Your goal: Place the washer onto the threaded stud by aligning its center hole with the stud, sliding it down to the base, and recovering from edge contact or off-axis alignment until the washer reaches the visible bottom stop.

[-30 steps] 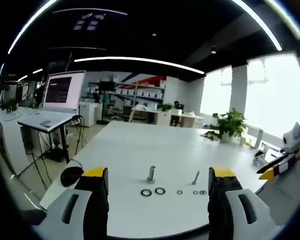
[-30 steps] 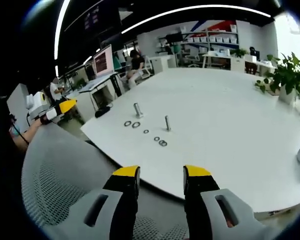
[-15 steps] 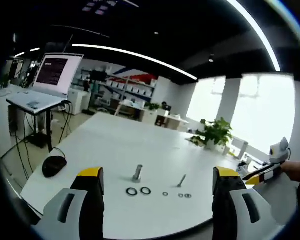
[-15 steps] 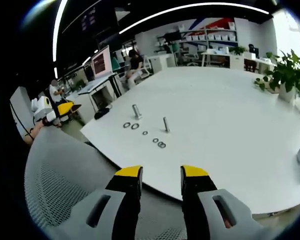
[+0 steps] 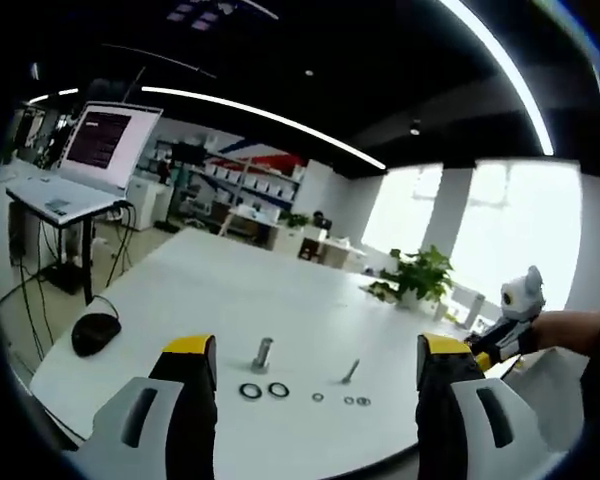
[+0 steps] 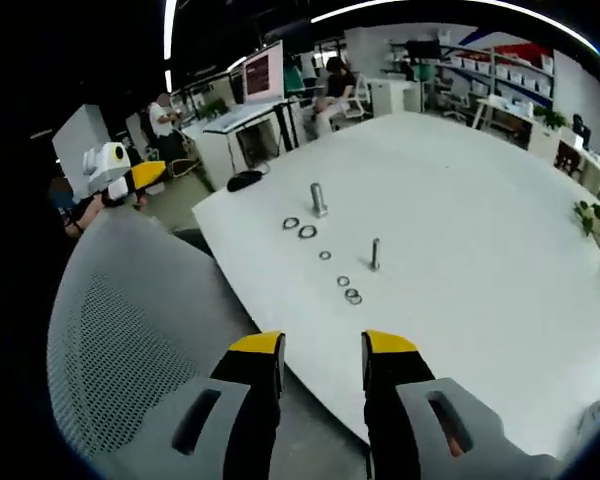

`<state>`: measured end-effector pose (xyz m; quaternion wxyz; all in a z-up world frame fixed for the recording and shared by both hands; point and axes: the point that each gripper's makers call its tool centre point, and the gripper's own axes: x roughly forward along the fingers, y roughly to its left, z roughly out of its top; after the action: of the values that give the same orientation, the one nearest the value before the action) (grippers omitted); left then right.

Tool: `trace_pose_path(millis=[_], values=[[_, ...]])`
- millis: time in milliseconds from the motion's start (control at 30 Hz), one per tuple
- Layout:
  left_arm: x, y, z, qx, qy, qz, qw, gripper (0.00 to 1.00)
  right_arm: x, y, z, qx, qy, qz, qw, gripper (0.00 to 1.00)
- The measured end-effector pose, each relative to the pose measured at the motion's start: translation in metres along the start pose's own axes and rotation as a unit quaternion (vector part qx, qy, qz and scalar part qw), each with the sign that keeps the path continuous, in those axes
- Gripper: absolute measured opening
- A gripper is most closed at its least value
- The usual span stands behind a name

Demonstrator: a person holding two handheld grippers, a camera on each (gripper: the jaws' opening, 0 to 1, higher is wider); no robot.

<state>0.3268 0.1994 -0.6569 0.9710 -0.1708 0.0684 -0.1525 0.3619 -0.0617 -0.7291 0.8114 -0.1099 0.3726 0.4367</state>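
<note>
On the white table (image 5: 280,300) a thick threaded stud (image 5: 262,353) stands upright, and a thinner stud (image 5: 351,371) stands to its right. Two dark washers (image 5: 250,391) (image 5: 278,389) lie in front of the thick stud, with smaller rings (image 5: 355,401) near the thin one. My left gripper (image 5: 316,348) is open and holds nothing, short of the table edge. The right gripper view has the same thick stud (image 6: 319,198), thin stud (image 6: 375,254) and washers (image 6: 291,223). My right gripper (image 6: 321,345) is open and holds nothing, above a chair back and off the table.
A grey mesh chair back (image 6: 130,340) lies between my right gripper and the table edge (image 6: 270,330). A black mouse (image 5: 95,333) sits at the table's left corner. A potted plant (image 5: 418,275) stands at the far side. Desks, a monitor and seated people are beyond.
Both views have shifted with the hands. The right gripper view now looks more steeply down at the table. Studs and washers lie where they were, and both grippers stay open.
</note>
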Motion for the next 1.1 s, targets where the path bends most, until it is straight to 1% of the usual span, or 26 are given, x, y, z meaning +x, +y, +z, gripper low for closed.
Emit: trace_pose_path(millis=[33, 67, 100, 133, 167, 233, 267, 300, 333, 400, 467, 600, 667, 733, 767, 800, 833, 867, 900, 967, 1000, 1033, 1067, 1100], values=[[0.000, -0.001, 0.000, 0.002, 0.000, -0.002, 1.0000, 0.81, 0.003, -0.001, 0.003, 0.000, 0.002, 0.000, 1.0000, 0.33], [0.001, -0.001, -0.002, 0.006, 0.008, -0.002, 0.9999, 0.81, 0.007, 0.000, 0.008, 0.000, 0.006, 0.000, 1.0000, 0.33], [0.001, 0.000, -0.007, 0.013, 0.025, 0.001, 0.9996, 0.80, 0.009, 0.000, 0.011, -0.001, 0.007, 0.000, 1.0000, 0.33], [0.002, 0.002, -0.015, 0.020, 0.053, 0.005, 0.9984, 0.80, 0.012, -0.001, 0.016, -0.001, 0.006, 0.001, 1.0000, 0.33], [0.002, 0.001, -0.017, 0.020, 0.058, 0.002, 0.9981, 0.78, 0.014, -0.001, 0.018, 0.000, 0.005, 0.002, 1.0000, 0.33], [0.003, 0.000, -0.010, 0.012, 0.036, -0.003, 0.9993, 0.74, 0.021, -0.001, 0.022, 0.000, 0.010, 0.010, 0.9999, 0.33], [0.003, 0.000, -0.009, 0.013, 0.033, -0.001, 0.9994, 0.74, 0.025, -0.001, 0.022, -0.006, 0.017, 0.013, 0.9997, 0.33], [0.003, 0.001, -0.011, 0.016, 0.038, 0.002, 0.9991, 0.77, 0.028, -0.002, 0.021, -0.011, 0.025, 0.014, 0.9995, 0.33], [0.003, 0.003, -0.015, 0.021, 0.052, 0.008, 0.9984, 0.80, 0.033, -0.002, 0.019, -0.021, 0.039, 0.018, 0.9988, 0.33], [0.004, 0.003, -0.016, 0.017, 0.054, 0.008, 0.9984, 0.84, 0.039, -0.003, 0.017, -0.037, 0.054, 0.023, 0.9976, 0.33], [0.004, 0.003, -0.016, 0.018, 0.056, 0.008, 0.9982, 0.83, 0.046, -0.001, 0.017, -0.050, 0.064, 0.034, 0.9961, 0.33], [0.003, 0.003, -0.018, 0.014, 0.061, 0.007, 0.9980, 0.82, 0.062, 0.000, 0.023, -0.056, 0.059, 0.052, 0.9953, 0.34], [0.004, 0.002, -0.019, 0.010, 0.064, 0.004, 0.9979, 0.81, 0.070, -0.003, 0.023, -0.063, 0.070, 0.055, 0.9940, 0.34], [0.004, 0.002, -0.018, 0.010, 0.062, 0.002, 0.9980, 0.80, 0.076, -0.005, 0.022, -0.082, 0.090, 0.057, 0.9909, 0.35], [0.004, 0.002, -0.018, 0.011, 0.062, 0.002, 0.9980, 0.79, 0.079, -0.005, 0.022, -0.098, 0.100, 0.059, 0.9883, 0.36], [0.004, 0.002, -0.018, 0.013, 0.063, 0.003, 0.9979, 0.80, 0.081, -0.002, 0.024, -0.101, 0.100, 0.064, 0.9877, 0.36], [0.004, 0.003, -0.019, 0.015, 0.065, 0.005, 0.9978, 0.80, 0.085, 0.001, 0.025, -0.095, 0.102, 0.072, 0.9876, 0.37], [0.004, 0.003, -0.019, 0.019, 0.066, 0.005, 0.9976, 0.80, 0.086, 0.002, 0.024, -0.094, 0.104, 0.074, 0.9873, 0.37], [0.004, 0.002, -0.019, 0.022, 0.068, 0.004, 0.9975, 0.81, 0.089, 0.004, 0.020, -0.101, 0.118, 0.076, 0.9849, 0.37], [0.004, -0.001, -0.016, 0.034, 0.066, 0.000, 0.9972, 0.83, 0.095, 0.004, 0.014, -0.126, 0.134, 0.079, 0.9798, 0.37], [0.006, -0.005, -0.008, 0.043, 0.052, -0.005, 0.9977, 0.89, 0.097, 0.004, 0.012, -0.126, 0.139, 0.080, 0.9790, 0.37], [0.008, -0.009, -0.002, 0.061, 0.044, -0.011, 0.9971, 0.95, 0.101, 0.003, 0.009, -0.130, 0.145, 0.080, 0.9777, 0.36], [0.009, -0.012, 0.000, 0.079, 0.042, -0.011, 0.9960, 0.99, 0.103, 0.001, 0.007, -0.134, 0.149, 0.079, 0.9766, 0.36], [0.009, -0.014, -0.004, 0.102, 0.060, -0.016, 0.9929, 0.96, 0.106, -0.004, 0.004, -0.145, 0.155, 0.074, 0.9744, 0.35]])
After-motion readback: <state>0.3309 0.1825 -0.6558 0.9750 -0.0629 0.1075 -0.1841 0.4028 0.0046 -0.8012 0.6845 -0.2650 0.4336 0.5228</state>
